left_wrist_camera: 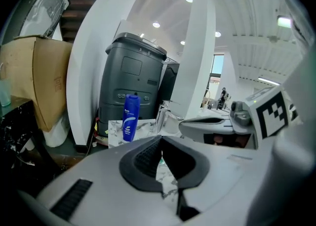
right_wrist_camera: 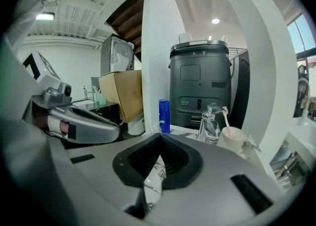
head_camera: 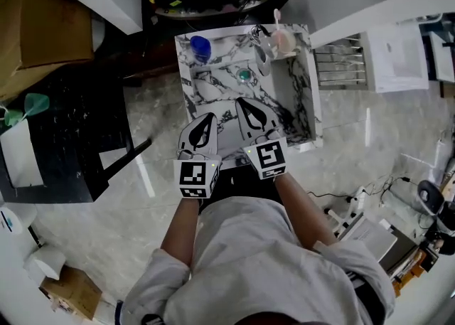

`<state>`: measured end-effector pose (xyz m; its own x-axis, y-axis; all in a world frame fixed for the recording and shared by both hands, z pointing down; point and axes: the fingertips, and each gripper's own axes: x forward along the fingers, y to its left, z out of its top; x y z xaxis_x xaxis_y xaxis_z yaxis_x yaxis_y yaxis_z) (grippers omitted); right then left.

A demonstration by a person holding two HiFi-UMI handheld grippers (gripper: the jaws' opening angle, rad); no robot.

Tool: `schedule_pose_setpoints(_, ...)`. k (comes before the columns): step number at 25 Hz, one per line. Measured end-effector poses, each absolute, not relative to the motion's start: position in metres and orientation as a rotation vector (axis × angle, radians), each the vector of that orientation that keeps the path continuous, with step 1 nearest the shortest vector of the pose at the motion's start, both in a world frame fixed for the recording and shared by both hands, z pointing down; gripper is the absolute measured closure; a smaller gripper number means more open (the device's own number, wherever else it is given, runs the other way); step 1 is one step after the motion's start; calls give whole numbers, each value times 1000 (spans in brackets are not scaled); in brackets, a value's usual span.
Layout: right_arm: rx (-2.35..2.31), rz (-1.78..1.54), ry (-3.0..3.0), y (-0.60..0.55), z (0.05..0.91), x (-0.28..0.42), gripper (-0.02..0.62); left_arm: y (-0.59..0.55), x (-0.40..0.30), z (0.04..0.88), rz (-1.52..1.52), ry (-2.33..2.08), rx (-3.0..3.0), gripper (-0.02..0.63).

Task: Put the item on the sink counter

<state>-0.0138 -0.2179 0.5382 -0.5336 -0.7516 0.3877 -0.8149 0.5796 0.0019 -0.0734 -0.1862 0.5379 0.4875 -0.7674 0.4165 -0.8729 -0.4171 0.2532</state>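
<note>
- Our left claw [head_camera: 206,121] is pressed together with nothing between its jaws; the left gripper view shows the dark pads meeting at the tip.
- Our right claw [head_camera: 244,107] is just beside it, also pressed together and empty.
- Both claws hang over the front edge of a white, black-veined marble table [head_camera: 188,96] and point toward its back.
- A sink basin [head_camera: 226,90] is sunk into the table just beyond the claws, with a small green plug [head_camera: 244,75] at its drain.
- A blue bottle [head_camera: 201,48] stands upright on the table's back left corner, well apart from both claws.
- A chrome faucet [right_wrist_camera: 210,121] rises at the back of the basin.
- A pink cup [head_camera: 283,41] sits to the faucet's right, with a toothbrush [head_camera: 276,16] standing in it.
- Behind the table stands a dark grey bin [right_wrist_camera: 202,81]; a cardboard box [head_camera: 43,25] lies off to the left.
</note>
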Motion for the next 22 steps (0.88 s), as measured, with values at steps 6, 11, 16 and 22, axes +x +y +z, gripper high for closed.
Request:
schedule_pose_setpoints(6, 1335, 197, -2417, -188, 514, -1, 591, -175, -59, 525, 318, -1270, 2372, 597)
schedule_pose_setpoints(11, 1373, 205, -2391, -169, 504, 18, 591, -166, -49, 523, 326, -1250, 2396, 597)
schedule_pose_setpoints(16, 1390, 206, -2414, -165, 493, 35, 591, -157, -48, 517, 316, -1320, 2385, 597)
schedule_pose_setpoints(22, 1381, 197, -2457, -150, 486, 65, 592, -132, -34, 502, 292, -1410, 2351, 597)
